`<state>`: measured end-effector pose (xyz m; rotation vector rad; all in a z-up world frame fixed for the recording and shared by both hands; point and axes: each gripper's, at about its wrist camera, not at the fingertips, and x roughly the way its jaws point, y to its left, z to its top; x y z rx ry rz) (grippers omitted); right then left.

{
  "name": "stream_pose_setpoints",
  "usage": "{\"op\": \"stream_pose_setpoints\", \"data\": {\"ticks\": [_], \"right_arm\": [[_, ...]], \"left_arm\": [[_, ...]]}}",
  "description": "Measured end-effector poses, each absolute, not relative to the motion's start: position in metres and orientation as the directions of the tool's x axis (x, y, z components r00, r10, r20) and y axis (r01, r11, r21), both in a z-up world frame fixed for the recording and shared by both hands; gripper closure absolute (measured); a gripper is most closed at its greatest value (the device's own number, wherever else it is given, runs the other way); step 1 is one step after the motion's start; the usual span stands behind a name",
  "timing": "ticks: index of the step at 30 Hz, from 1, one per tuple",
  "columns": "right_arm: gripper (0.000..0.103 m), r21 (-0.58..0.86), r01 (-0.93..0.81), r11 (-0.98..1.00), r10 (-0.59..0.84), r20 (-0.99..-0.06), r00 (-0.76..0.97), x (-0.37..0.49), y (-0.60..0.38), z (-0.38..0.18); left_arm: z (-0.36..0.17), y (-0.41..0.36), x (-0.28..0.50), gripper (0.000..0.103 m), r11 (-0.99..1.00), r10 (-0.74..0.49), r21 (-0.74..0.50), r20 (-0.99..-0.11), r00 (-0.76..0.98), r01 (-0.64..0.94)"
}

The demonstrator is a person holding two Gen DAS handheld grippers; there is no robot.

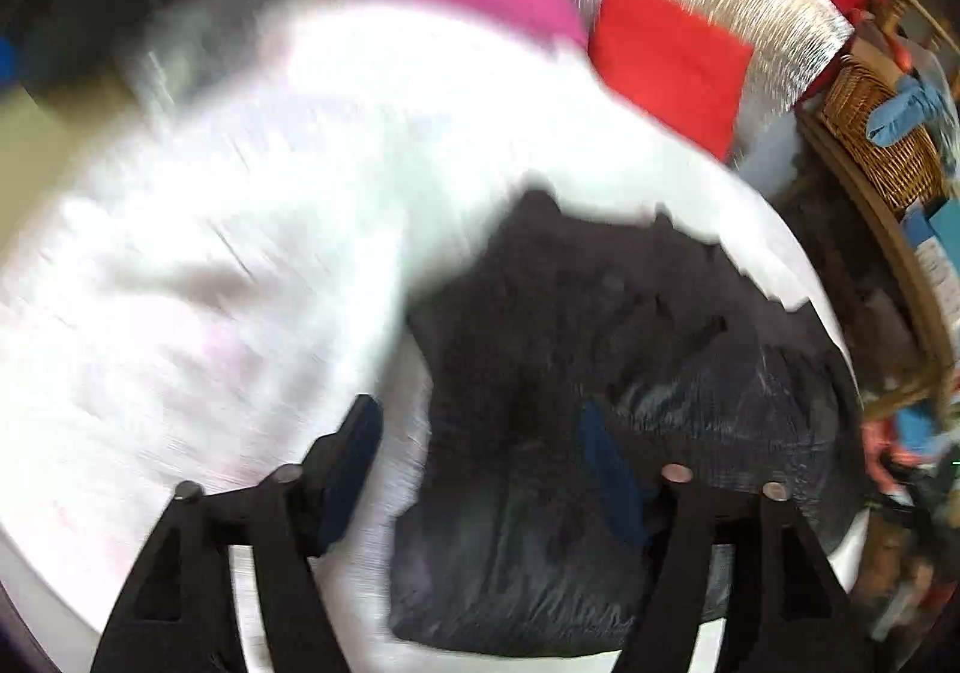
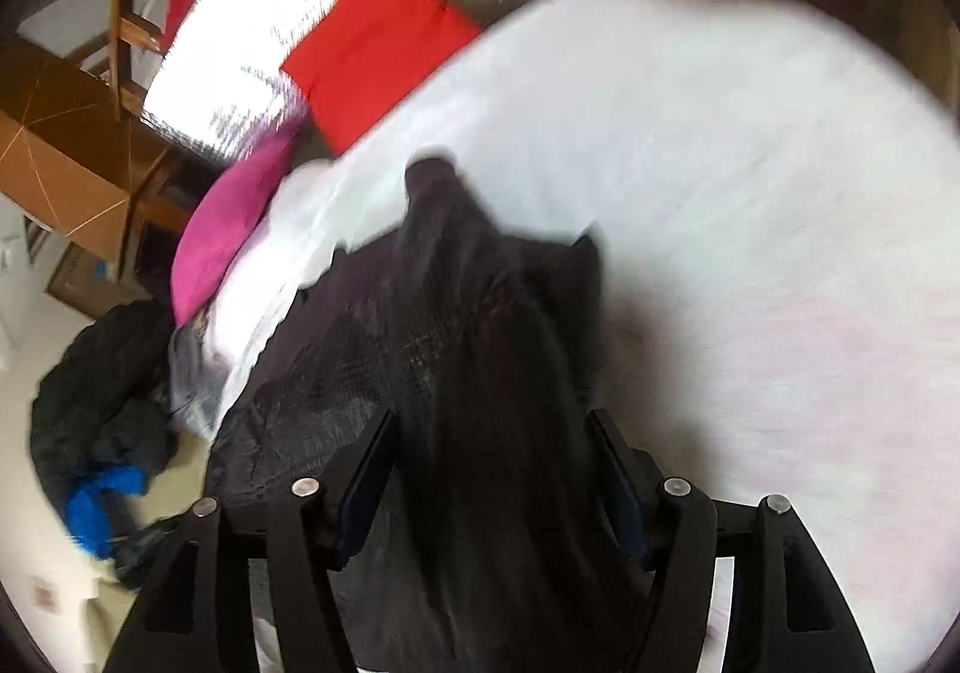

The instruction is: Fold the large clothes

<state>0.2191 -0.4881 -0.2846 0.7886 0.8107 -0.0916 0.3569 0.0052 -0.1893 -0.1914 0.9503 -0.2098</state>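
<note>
White bed [image 2: 750,193] with a dark garment [image 2: 468,325] heaped on its sheet.
Left tongs [image 1: 480,469] and right tongs [image 2: 492,469] both hang spread apart over the garment; pink pillow [image 2: 222,235] and red cushion [image 2: 378,42] lie beyond.

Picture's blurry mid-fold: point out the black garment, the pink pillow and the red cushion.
black garment [image 2: 480,313]: right wrist view, its crumpled middle.
pink pillow [image 2: 225,229]: right wrist view, its centre.
red cushion [image 1: 666,60]: left wrist view, its flat face.

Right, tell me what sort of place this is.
Probably a bedroom: a bed with a white sheet, pink pillow and red cushion, a dark garment spread on it, more clothes heaped on the floor.
</note>
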Motion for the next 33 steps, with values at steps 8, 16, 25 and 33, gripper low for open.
{"op": "stream_pose_setpoints", "data": {"ticks": [8,16,25,33], "right_arm": [[0.035,0.418,0.263,0.87,0.059,-0.617,0.785,0.178,-0.423,-0.234],[0.042,0.38,0.262,0.887,0.117,-0.734,0.669,0.208,-0.403,-0.266],[0.044,0.387,0.276,0.88,0.115,-0.736,0.668,0.214,-0.416,-0.261],[0.044,0.427,0.335,0.84,0.1,-0.728,0.678,0.289,-0.449,-0.258]], "left_arm": [[-0.169,-0.047,0.285,0.023,0.996,-0.055,0.011,-0.675,0.736,0.084],[-0.201,-0.054,0.281,0.023,0.984,0.007,0.133,-0.693,0.721,0.119],[-0.224,-0.046,0.297,0.023,0.984,0.045,0.147,-0.738,0.673,0.096],[-0.233,-0.045,0.301,0.023,0.978,0.066,0.18,-0.737,0.672,0.102]]}}
